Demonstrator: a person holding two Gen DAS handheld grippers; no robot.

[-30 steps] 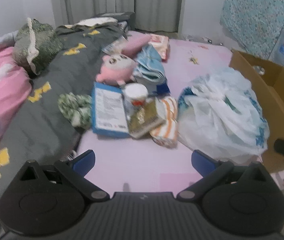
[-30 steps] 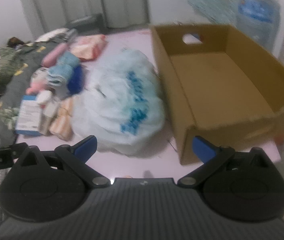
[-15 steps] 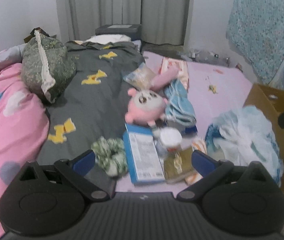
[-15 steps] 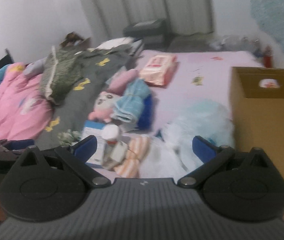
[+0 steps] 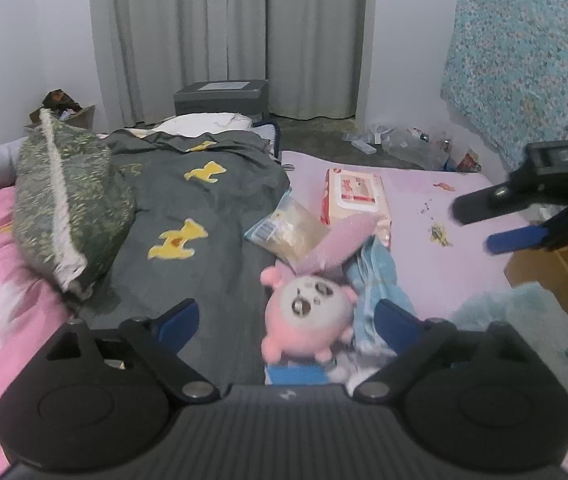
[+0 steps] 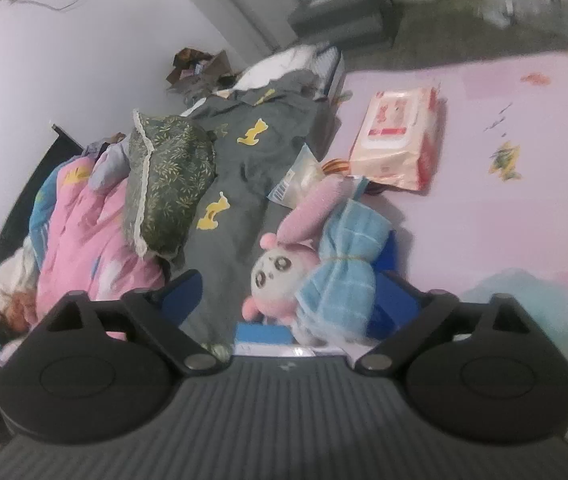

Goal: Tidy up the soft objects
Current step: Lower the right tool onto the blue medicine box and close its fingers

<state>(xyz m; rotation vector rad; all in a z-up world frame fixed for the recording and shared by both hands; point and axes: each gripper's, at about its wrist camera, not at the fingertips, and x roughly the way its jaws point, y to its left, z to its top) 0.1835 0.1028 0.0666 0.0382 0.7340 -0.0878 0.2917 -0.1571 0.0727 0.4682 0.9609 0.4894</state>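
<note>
Both the left tongs (image 5: pixel 286 316) and right tongs (image 6: pixel 290 292) hang open over the pink plush toy (image 5: pixel 308 316), jaws just narrowed slightly, gripping nothing, a blue towel (image 6: pixel 344 276) beside it.

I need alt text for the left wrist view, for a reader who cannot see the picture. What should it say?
The open left gripper, its jaws just narrowed slightly and holding nothing, points at a pink plush toy lying beside a folded blue towel on a cluttered bed. Behind them lie a wipes pack, a grey blanket and a green pillow; the right gripper enters at right.
</note>
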